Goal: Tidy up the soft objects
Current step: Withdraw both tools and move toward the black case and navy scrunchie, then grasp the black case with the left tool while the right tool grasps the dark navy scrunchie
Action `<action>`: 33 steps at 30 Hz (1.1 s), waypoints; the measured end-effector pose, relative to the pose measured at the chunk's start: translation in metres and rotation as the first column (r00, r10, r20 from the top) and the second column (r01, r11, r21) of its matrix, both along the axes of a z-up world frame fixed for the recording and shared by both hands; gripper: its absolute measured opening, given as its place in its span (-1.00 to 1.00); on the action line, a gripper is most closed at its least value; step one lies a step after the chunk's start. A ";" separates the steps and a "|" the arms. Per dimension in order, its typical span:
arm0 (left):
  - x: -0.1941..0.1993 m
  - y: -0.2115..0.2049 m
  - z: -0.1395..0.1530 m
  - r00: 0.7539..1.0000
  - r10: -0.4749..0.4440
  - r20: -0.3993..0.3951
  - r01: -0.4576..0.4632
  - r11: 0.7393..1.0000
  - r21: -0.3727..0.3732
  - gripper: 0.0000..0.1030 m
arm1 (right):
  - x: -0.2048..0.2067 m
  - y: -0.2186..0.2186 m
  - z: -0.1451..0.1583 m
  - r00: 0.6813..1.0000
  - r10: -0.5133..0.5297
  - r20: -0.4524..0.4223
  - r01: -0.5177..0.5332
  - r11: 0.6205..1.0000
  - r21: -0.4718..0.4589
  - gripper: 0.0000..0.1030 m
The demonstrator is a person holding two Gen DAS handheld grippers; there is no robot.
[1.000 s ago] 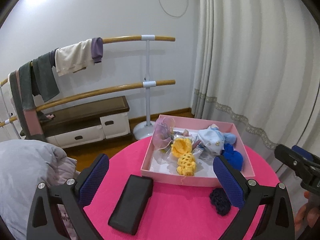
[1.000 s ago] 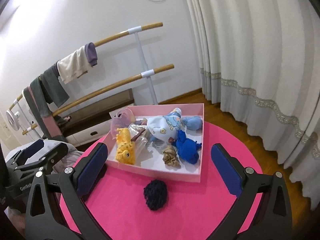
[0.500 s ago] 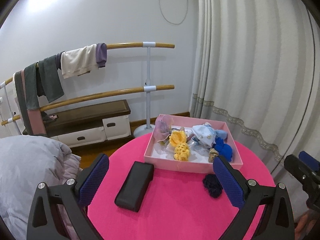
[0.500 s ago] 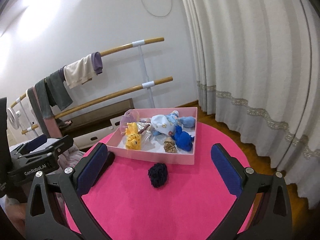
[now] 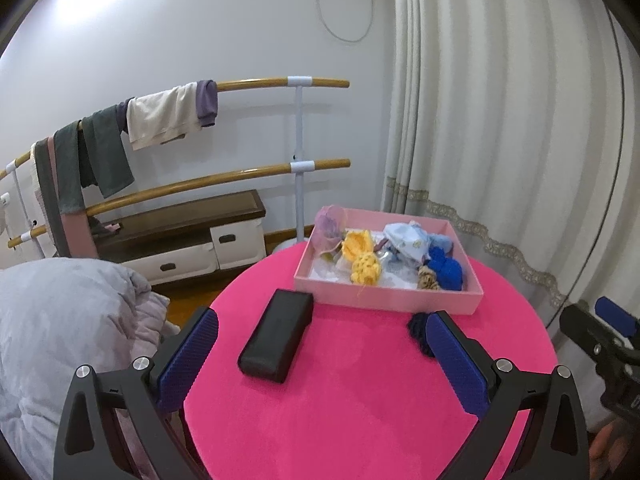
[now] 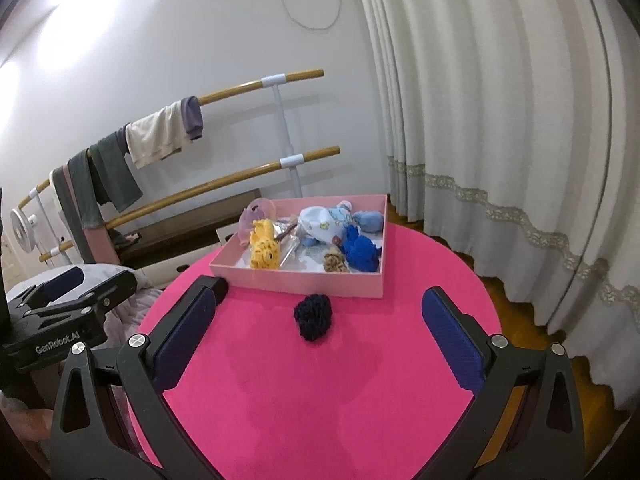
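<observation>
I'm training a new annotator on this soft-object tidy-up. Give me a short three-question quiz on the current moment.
1. True or false: the dark navy knitted piece lies inside the pink box.
2. Which is the only hard-looking item on the pink table: A) black case B) yellow crochet toy C) blue crochet toy?
3. Fill in: both the left hand-held gripper and the right hand-held gripper are ___ and hold nothing.

Key: 1 false; 2 A; 3 open.
</observation>
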State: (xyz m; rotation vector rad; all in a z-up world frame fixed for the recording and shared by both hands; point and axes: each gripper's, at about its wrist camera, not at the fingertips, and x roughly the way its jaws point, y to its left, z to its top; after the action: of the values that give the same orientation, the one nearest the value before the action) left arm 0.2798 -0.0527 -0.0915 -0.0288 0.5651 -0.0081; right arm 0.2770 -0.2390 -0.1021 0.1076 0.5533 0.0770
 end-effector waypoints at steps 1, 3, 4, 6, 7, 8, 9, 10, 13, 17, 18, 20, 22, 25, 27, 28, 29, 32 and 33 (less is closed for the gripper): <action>-0.002 0.002 -0.002 1.000 0.000 -0.007 0.000 1.000 -0.002 1.00 | 0.001 0.000 -0.002 1.000 -0.001 -0.004 0.001 1.000 -0.002 1.00; -0.005 0.004 -0.006 1.000 0.002 -0.020 -0.002 1.000 -0.008 1.00 | 0.001 0.000 -0.004 1.000 -0.001 -0.012 0.001 1.000 -0.002 1.00; -0.007 0.006 -0.007 1.000 0.006 -0.025 -0.006 1.000 -0.010 1.00 | 0.001 0.001 -0.004 1.000 -0.001 -0.015 0.001 1.000 -0.002 1.00; -0.008 0.011 -0.009 0.999 0.010 -0.035 -0.011 1.000 -0.012 1.00 | 0.002 0.002 -0.005 1.000 0.001 -0.018 -0.001 1.000 -0.006 1.00; -0.007 0.012 -0.009 0.999 0.010 -0.038 -0.010 1.000 -0.012 1.00 | 0.003 0.003 -0.005 1.000 0.003 -0.018 -0.004 1.000 -0.007 1.00; -0.007 0.013 -0.008 0.999 0.012 -0.040 -0.013 1.000 -0.011 1.00 | 0.003 0.004 -0.005 1.000 0.005 -0.019 -0.005 1.000 -0.008 1.00; -0.007 0.014 -0.008 0.999 0.013 -0.041 -0.014 1.000 -0.011 1.00 | 0.004 0.005 -0.005 1.000 0.008 -0.021 -0.008 1.000 -0.010 1.00; -0.007 0.015 -0.009 0.999 0.014 -0.043 -0.014 1.000 -0.012 1.00 | 0.004 0.006 -0.005 1.000 0.010 -0.023 -0.011 1.000 -0.011 1.00; -0.004 0.018 -0.011 0.999 0.017 -0.049 -0.018 1.000 -0.012 1.00 | 0.007 0.010 -0.007 0.999 0.015 -0.032 -0.015 1.000 -0.016 1.00; 0.006 0.023 -0.017 0.997 0.028 -0.069 -0.029 0.999 -0.014 1.00 | 0.011 0.012 -0.011 0.999 0.016 -0.046 -0.017 1.000 -0.023 1.00; 0.009 0.025 -0.020 0.996 0.030 -0.079 -0.032 0.999 -0.018 1.00 | 0.013 0.012 -0.013 0.999 0.016 -0.052 -0.017 1.000 -0.024 1.00; 0.014 0.030 -0.024 0.995 0.030 -0.090 -0.032 0.999 -0.024 1.00 | 0.017 0.013 -0.017 0.998 0.014 -0.064 -0.015 1.000 -0.026 1.00; 0.020 0.034 -0.028 0.994 0.034 -0.100 -0.036 0.999 -0.023 1.00 | 0.024 0.013 -0.021 0.997 0.012 -0.079 -0.015 0.999 -0.029 1.00; 0.031 0.039 -0.036 0.992 0.039 -0.116 -0.040 0.999 -0.009 1.00 | 0.032 0.013 -0.029 0.995 0.011 -0.099 -0.014 0.999 -0.031 1.00; 0.044 0.042 -0.043 0.990 0.045 -0.132 -0.044 0.999 0.006 1.00 | 0.040 0.014 -0.037 0.993 0.014 -0.118 -0.017 0.999 -0.031 1.00; 0.050 0.044 -0.047 0.989 0.043 -0.141 -0.042 0.999 0.011 1.00 | 0.043 0.014 -0.040 0.992 0.014 -0.128 -0.018 0.999 -0.031 1.00; 0.057 0.046 -0.052 0.988 0.040 -0.152 -0.038 0.999 0.016 1.00 | 0.048 0.015 -0.045 0.990 0.015 -0.140 -0.020 0.999 -0.031 1.00; 0.081 0.050 -0.069 0.981 0.036 -0.190 -0.029 0.999 0.041 1.00 | 0.060 0.015 -0.057 0.985 0.019 -0.171 -0.024 0.999 -0.027 1.00; 0.088 0.052 -0.074 0.980 0.035 -0.198 -0.026 0.999 0.045 1.00 | 0.063 0.015 -0.060 0.984 0.019 -0.178 -0.024 0.999 -0.026 1.00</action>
State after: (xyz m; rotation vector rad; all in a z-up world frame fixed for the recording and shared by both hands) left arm 0.3679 -0.0011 -0.1650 0.0029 0.7651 0.0368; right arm 0.3405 -0.2239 -0.1621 0.0815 0.7337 0.0816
